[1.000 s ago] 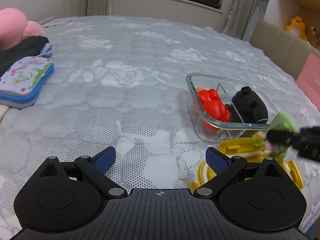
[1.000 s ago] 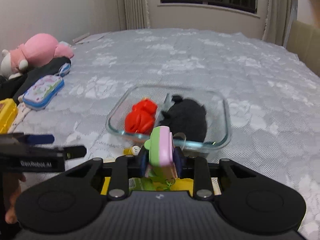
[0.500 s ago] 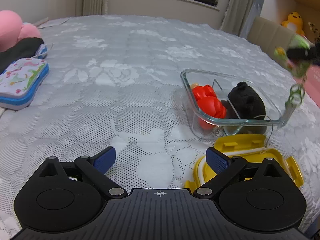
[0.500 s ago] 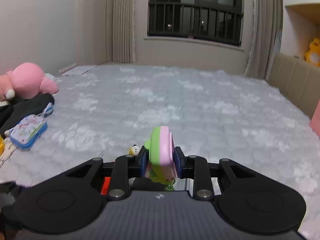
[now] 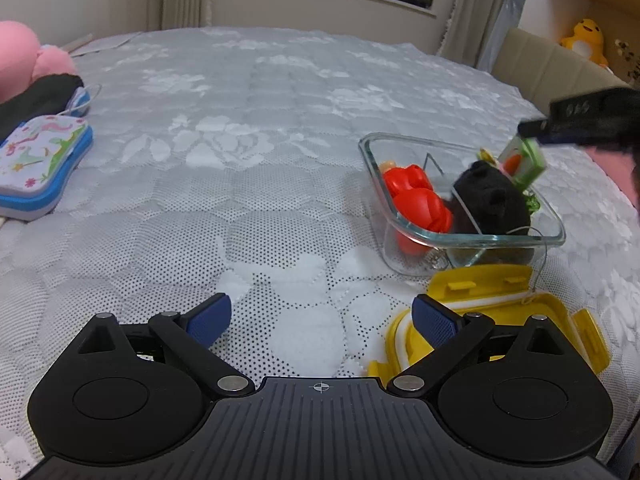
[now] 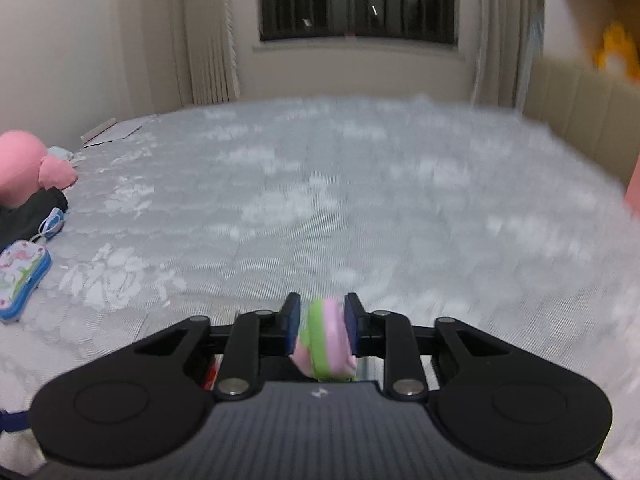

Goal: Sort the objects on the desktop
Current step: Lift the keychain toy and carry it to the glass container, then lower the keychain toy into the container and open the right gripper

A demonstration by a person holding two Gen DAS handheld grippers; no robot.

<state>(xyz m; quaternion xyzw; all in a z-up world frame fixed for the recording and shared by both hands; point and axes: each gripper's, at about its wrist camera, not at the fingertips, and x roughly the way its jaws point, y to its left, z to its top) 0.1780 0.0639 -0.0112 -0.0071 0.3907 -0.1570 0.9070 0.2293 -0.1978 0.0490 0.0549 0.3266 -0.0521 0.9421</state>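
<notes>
A: Hazards first, largest item down. What can go wrong from here?

B: I judge the main risk sits at the glass dish (image 5: 460, 236) on the bed (image 5: 260, 160). It is already crowded: a red toy (image 5: 416, 204) and a black plush (image 5: 490, 200) fill most of it. My right gripper (image 6: 320, 332) holds the toy (image 6: 324, 344) above the dish's far right corner. If I release off-centre, the toy could land on the plush and roll over the rim, or strike the glass wall. The right wrist view is blurred, so I cannot confirm alignment from it. The toy's dangling green chain (image 5: 530, 200) could also snag on the rim.

A: Secondary hazard?

B: The yellow lid (image 5: 500, 312) lies just beside the dish, under my left gripper's (image 5: 320, 320) right finger. A careless descent could knock it.

A: Gripper states?

B: Right: jaws narrow, pads pressed on both flat sides of the green-and-pink toy, which hangs tilted. Left: jaws spread wide, holding nothing, hovering above the bed, touching no object.
</notes>
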